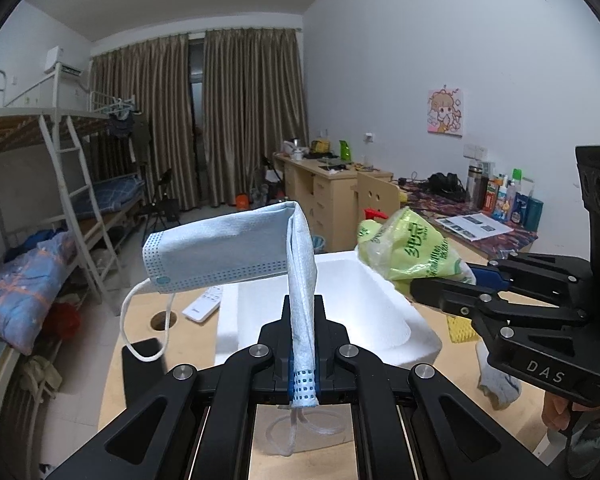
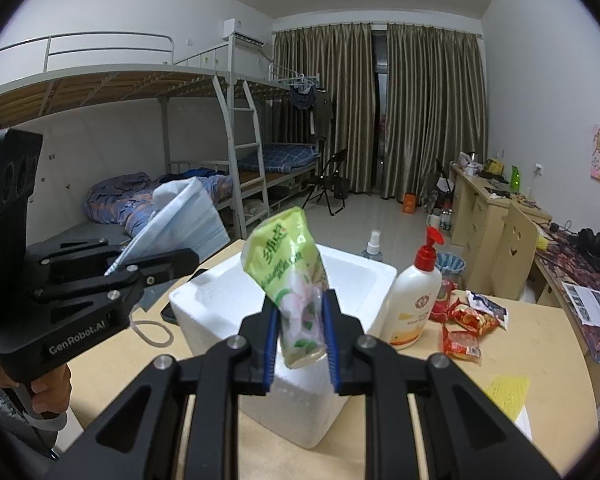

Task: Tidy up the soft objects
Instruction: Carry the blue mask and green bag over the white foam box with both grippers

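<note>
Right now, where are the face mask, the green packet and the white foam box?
face mask [image 1: 220,248], left wrist view, on its blue outer panel.
green packet [image 2: 280,248], right wrist view, on its printed upper half.
white foam box [image 2: 376,280], right wrist view, on its far rim.

Dormitory room, metal bunk beds [image 2: 228,92] with ladder, wooden desks [image 1: 332,184] along wall, brown curtains [image 2: 380,108]

Your table [image 2: 540,344] carries: white foam box [image 2: 340,276] centre frame, lotion pump bottle [image 2: 414,304] touching its right side, red snack packets [image 2: 466,320] further right, remote [image 1: 203,305] left.
</note>
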Demonstrator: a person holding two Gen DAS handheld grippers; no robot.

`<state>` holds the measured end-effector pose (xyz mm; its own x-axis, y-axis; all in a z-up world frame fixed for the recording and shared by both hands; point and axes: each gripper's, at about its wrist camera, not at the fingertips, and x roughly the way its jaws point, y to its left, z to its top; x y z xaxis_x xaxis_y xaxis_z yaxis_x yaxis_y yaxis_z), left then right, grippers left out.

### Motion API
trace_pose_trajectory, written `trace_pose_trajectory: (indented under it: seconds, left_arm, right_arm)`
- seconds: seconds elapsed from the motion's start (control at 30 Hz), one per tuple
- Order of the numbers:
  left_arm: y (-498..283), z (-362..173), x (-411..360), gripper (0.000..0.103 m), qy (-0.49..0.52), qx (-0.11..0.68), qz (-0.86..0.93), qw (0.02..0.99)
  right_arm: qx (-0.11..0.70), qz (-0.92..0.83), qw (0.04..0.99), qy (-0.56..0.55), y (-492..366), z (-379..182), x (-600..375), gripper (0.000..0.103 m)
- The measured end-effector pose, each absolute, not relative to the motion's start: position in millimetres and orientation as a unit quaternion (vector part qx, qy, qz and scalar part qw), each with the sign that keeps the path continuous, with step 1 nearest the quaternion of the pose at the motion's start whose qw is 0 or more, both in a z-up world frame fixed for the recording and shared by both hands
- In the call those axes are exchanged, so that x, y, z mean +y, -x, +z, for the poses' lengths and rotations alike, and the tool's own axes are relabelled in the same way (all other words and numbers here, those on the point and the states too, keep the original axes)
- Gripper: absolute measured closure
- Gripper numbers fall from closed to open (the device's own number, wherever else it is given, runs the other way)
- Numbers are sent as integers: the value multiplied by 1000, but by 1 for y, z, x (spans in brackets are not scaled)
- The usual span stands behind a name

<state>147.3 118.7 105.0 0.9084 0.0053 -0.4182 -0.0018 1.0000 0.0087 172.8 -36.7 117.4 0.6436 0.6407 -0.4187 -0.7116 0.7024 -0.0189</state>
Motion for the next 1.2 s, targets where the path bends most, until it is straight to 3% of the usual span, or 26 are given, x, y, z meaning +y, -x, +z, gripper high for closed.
trace_pose_trajectory:
  seconds: [0.83,1.2]
  left_arm:
    - [-240,80,116,97,14,303,-56,951]
    - [-246,74,112,95,-5,303,-29,953]
  right_arm:
    - [215,365,902,85,-210,115,-33,78]
    - [217,361,903,81,-212,113,-37,78]
